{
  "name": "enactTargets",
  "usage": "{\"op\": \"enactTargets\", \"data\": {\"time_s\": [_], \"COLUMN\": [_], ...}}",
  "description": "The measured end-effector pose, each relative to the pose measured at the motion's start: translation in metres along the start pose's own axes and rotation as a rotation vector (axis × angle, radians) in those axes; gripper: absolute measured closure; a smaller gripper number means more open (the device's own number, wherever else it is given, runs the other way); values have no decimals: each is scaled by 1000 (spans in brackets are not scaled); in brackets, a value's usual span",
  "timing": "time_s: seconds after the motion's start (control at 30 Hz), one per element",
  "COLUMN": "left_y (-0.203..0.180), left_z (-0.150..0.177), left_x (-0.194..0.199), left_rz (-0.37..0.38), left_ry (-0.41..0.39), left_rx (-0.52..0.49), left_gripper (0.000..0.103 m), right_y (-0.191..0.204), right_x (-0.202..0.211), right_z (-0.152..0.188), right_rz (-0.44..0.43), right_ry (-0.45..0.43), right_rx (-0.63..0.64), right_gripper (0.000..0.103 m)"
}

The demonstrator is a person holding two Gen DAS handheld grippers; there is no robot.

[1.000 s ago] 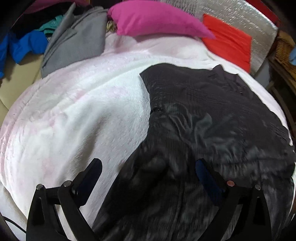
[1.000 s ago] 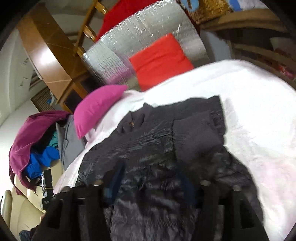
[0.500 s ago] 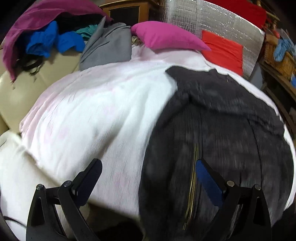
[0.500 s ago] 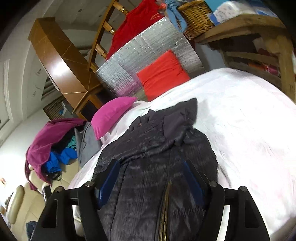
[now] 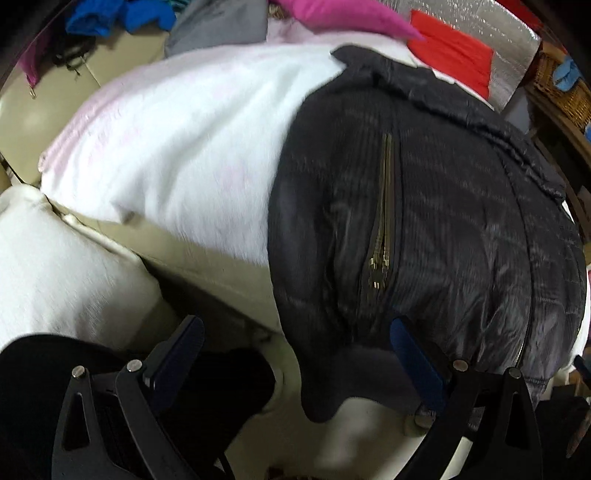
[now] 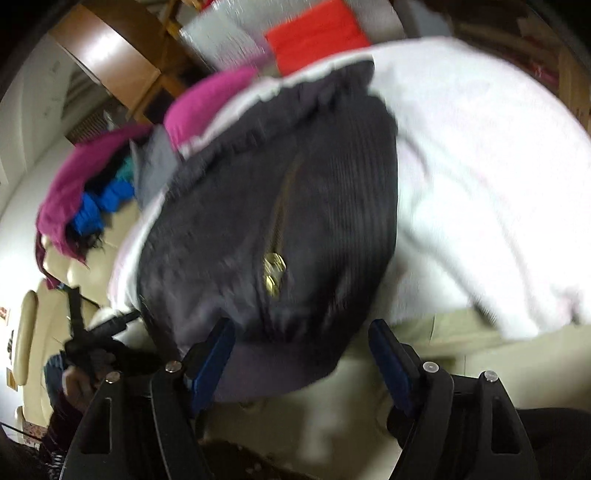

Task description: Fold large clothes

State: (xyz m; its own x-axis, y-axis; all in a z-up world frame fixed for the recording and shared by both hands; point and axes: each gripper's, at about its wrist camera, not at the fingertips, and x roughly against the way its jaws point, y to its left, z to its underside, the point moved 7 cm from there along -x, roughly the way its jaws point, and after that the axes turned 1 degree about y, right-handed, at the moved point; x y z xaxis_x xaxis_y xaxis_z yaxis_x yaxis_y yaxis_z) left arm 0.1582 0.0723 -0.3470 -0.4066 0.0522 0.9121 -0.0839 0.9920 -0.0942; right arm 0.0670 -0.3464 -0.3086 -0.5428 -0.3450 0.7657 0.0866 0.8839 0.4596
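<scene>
Left wrist view, left to right: white plush blanket (image 5: 177,147) covers the bed, beige mattress edge (image 5: 207,266) shows under it, then the dark quilted jacket (image 5: 424,229) lies on the blanket with its hem hanging over the near bed edge. Brass zipper (image 5: 384,221) runs up the middle, so the long axis runs from the fingers away toward the collar near the pink pillow (image 5: 343,14) and red cushion (image 5: 454,55). Left gripper (image 5: 295,354) stands wide open, holding nothing; the left finger (image 5: 177,354) is off the jacket over the bed edge, and the right finger (image 5: 413,354) sits in front of the hem. Contact can't be told.

Right wrist view, blurred: pile of clothes (image 6: 81,192) far left, jacket (image 6: 266,229) in the centre, blanket (image 6: 480,177) right. Right gripper (image 6: 299,350) has its fingers opening, with the hem drooping between them and the pads not pressing on it. Zipper pull (image 6: 273,273) is just above the fingers.

Judgement: the hem is the nearest part to both hands, each gripper at a bottom corner region. The next move likely takes the hem and carries it along the zipper line toward the collar. The right hand looks better centred on cloth.
</scene>
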Motion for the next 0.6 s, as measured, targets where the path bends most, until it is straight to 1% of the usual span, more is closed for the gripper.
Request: {"op": "enactTargets", "data": {"time_s": [0.07, 0.13, 0.17, 0.23, 0.33, 0.4, 0.43, 0.47, 0.5, 0.53, 0.6], "left_y": [-4, -6, -7, -8, -10, -12, -13, -14, -16, -17, -19], "left_z": [3, 4, 5, 8, 12, 16, 17, 17, 18, 19, 20], "left_x": [-2, -6, -9, -17, -22, -21, -21, -21, -22, -21, -21], "left_rz": [0, 10, 13, 21, 37, 59, 72, 81, 92, 96, 101], "left_ry": [12, 25, 34, 66, 77, 76, 76, 77, 78, 79, 73], "left_rx": [-18, -19, -20, -23, -28, -31, -34, -36, -37, -38, -42], "left_gripper": [3, 3, 3, 3, 3, 3, 3, 3, 3, 3, 5], "right_y": [-7, -13, -13, -2, 18, 35, 47, 58, 63, 64, 46], "right_x": [-14, -23, -25, -25, -23, -15, -6, 2, 6, 9, 2], "right_z": [0, -3, -5, -9, -9, -7, -6, -5, -4, -4, -7], "right_rz": [21, 61, 61, 2, -7, -87, -165, -255, -282, -259, -117], "right_ry": [14, 5, -4, -31, -58, -79, -98, -104, -110, -121, -115], "right_rx": [-29, -64, -70, -49, 31, 80, 117, 144, 156, 178, 161], "right_gripper": [25, 25, 25, 25, 24, 24, 26, 31, 31, 31, 30]}}
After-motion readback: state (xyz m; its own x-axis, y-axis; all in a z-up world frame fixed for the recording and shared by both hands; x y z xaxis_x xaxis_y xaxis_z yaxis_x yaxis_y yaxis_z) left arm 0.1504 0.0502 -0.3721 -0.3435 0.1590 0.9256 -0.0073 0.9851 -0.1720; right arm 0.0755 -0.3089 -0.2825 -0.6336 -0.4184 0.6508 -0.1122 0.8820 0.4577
